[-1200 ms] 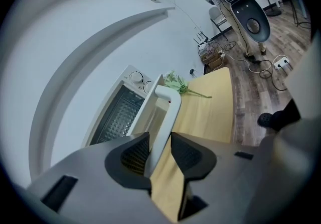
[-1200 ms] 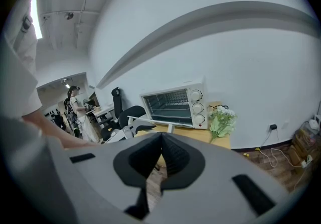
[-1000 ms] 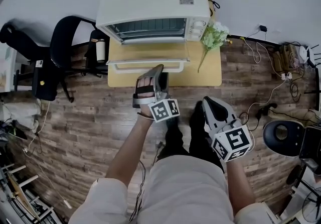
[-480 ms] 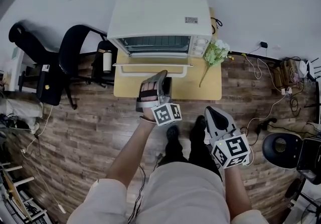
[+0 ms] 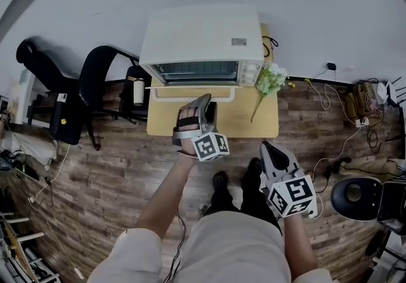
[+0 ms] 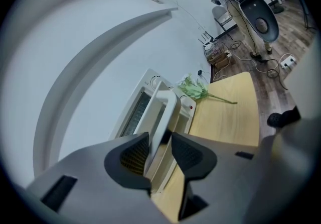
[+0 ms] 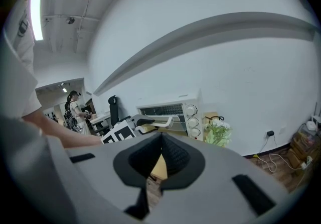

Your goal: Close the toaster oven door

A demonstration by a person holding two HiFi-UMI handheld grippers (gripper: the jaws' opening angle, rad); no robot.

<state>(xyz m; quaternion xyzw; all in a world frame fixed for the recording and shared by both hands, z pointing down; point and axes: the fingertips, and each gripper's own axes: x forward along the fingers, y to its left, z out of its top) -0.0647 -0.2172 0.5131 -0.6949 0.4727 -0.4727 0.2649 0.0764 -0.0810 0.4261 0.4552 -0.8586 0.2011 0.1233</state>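
Observation:
A white toaster oven stands on a small wooden table against the wall. Its door hangs partly open, tilted up, with the white door handle at its free edge. My left gripper reaches that edge. In the left gripper view the handle runs between the two dark pads, and the left gripper is shut on it. My right gripper hangs back by the person's right side, clear of the table. Its jaws meet with nothing between them, right gripper.
A bunch of green flowers lies on the table's right part beside the oven's knobs. A black office chair stands left of the table. Cables and a round black base lie on the wooden floor at right.
The oven door has swung up from lying flat towards the oven front, with my left gripper following its handle. The right gripper has stayed low at the side.

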